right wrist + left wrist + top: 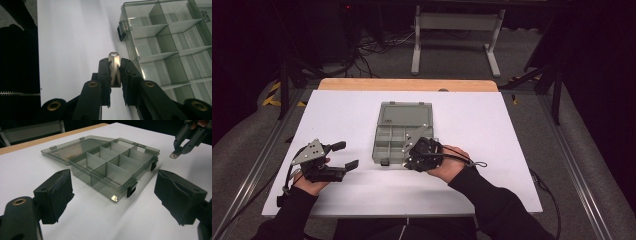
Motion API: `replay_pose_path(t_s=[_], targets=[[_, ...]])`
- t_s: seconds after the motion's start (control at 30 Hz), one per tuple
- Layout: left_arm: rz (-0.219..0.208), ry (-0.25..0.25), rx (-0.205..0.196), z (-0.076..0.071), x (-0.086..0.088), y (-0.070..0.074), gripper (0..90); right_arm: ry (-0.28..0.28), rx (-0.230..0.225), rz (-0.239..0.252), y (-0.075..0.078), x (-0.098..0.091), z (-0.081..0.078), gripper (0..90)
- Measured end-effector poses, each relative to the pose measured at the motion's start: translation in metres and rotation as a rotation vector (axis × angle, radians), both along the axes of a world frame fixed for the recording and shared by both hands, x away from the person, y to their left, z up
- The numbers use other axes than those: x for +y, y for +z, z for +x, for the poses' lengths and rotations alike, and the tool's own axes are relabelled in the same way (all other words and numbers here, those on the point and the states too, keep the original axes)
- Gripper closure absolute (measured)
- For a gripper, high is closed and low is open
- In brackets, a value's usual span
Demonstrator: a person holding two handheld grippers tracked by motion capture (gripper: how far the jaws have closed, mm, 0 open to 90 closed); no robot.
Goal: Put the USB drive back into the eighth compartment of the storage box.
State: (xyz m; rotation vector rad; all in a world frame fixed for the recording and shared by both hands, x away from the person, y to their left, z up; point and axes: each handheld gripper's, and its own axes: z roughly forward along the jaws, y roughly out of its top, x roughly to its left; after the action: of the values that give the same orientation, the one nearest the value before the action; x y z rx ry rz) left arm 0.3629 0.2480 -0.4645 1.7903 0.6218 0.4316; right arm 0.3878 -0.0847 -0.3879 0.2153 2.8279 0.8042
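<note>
A smoky clear compartment box (378,145) lies open in the middle of the white table, its lid (406,114) folded flat behind it and its compartments bare. My right gripper (412,160) hovers at the box's front right corner, shut on a small flat metal piece (114,58) that pokes out beyond the fingertips. The right gripper view looks along this gripper (114,64), with the box (155,25) to its right. My left gripper (347,155) rests open on the table left of the box. Its own view faces the box (107,183) between wide-apart pads (57,195), with the metal piece (174,155) at top right.
The white sheet (492,125) covers a wooden table, whose bare edge (407,84) shows at the back. Two black latches (131,188) hang on the box's front wall. Beyond the table stand a grey metal frame (457,22) and floor cables.
</note>
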Motion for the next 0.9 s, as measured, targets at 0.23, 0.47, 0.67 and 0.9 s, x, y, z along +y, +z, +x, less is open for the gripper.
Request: replay_pose_path(t_s=[0.23,0.47,0.67,0.9], targets=[[0.000,0.000,0.001,0.000,0.000,0.000,15.7,-0.049,-0.003,0.007,0.002,-0.009,0.008,79.0],[0.008,0.002,-0.006,0.000,0.000,0.000,15.7,-0.107,0.003,0.006,0.001,-0.017,0.016,79.0],[0.008,0.002,-0.007,0.000,0.000,0.000,15.7,-0.146,0.009,0.009,0.000,-0.024,0.023,79.0],[0.008,-0.001,-0.006,0.000,0.000,0.000,15.7,-0.190,0.008,0.007,-0.004,-0.032,0.031,79.0]])
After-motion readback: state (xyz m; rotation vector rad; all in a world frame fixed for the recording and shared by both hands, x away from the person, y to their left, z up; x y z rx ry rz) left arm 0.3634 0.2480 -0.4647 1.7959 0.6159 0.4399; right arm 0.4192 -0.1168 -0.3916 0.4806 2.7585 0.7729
